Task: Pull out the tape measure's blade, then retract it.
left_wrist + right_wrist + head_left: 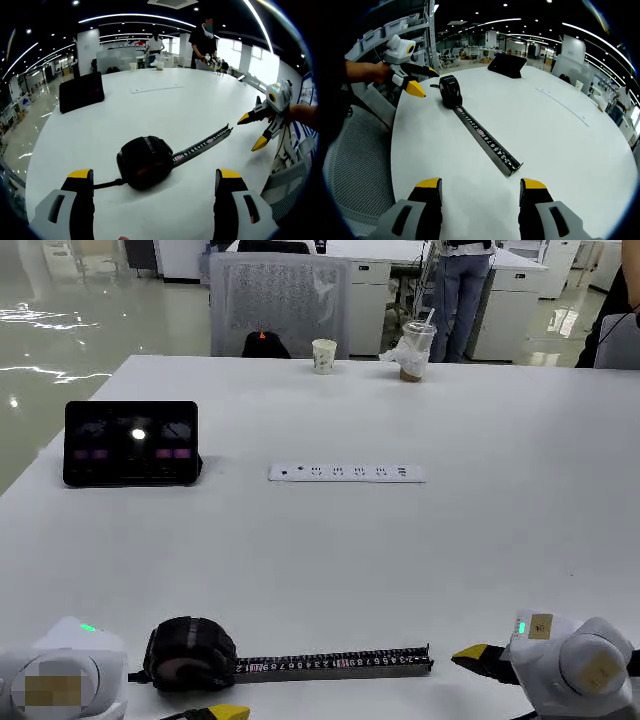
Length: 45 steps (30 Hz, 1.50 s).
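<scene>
A black tape measure [190,653] lies on the white table [400,560] near its front edge. Its blade [335,664] is pulled out to the right and lies flat, ending in a hook [429,657]. My left gripper [154,176] is open, its yellow-tipped jaws standing either side of the tape measure [145,162] without touching it. My right gripper [481,184] is also open, just short of the blade's hook end [512,167], with nothing between its jaws. The right gripper's yellow tip [468,653] sits a little right of the hook.
A dark tablet [130,443] stands at the left and a white power strip [345,473] lies mid-table. A paper cup [324,355] and a plastic cup [415,348] stand at the far edge, with a chair [280,300] and a person [465,285] beyond.
</scene>
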Motion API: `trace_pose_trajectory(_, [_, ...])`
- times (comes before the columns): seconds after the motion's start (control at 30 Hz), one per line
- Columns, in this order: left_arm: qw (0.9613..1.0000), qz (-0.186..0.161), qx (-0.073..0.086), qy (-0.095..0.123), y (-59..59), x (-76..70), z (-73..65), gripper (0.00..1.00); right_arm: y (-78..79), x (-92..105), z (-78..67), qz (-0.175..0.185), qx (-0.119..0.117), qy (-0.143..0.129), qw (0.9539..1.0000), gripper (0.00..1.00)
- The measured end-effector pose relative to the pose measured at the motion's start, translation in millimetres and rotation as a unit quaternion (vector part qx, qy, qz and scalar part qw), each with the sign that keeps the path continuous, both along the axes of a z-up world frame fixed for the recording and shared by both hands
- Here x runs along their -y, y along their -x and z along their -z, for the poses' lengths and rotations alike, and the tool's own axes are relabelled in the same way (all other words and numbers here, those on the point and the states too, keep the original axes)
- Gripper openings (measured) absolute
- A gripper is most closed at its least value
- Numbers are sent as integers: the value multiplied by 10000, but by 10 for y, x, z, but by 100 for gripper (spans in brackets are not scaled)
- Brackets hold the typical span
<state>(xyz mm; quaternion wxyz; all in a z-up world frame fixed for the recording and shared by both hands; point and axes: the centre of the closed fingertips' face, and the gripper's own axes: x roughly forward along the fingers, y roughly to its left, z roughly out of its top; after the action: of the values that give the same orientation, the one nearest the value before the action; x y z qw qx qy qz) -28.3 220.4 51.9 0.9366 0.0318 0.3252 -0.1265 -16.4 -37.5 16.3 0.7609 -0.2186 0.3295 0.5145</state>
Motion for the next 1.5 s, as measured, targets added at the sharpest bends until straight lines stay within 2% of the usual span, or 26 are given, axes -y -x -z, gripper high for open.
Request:
trace_pose_trajectory(0.43, [9998,-142,-164,32,-113,4,39,91,-205,17,23,-334,140,159,9992,48])
trace_pose_trajectory(0.57, [9995,-170,-202,154,-146,30,40,87,-269,21,51,-437,180,236,9986,43])
trace_pose_trajectory(0.9, [9986,-311,-349,260,-207,55,95,71,-435,0,108,-594,240,311,9975,34])
trace_pose_trajectory(1.07, [9974,-489,-427,326,-214,62,142,65,-478,-10,148,-773,266,420,9958,30])
trace_pose_trajectory(1.4, [9942,-838,-431,518,-337,7,149,62,-525,-51,192,-1147,267,598,9912,23])
trace_pose_trajectory(1.5, [9929,-926,-476,572,-384,11,160,63,-537,-58,218,-1242,247,652,9898,20])
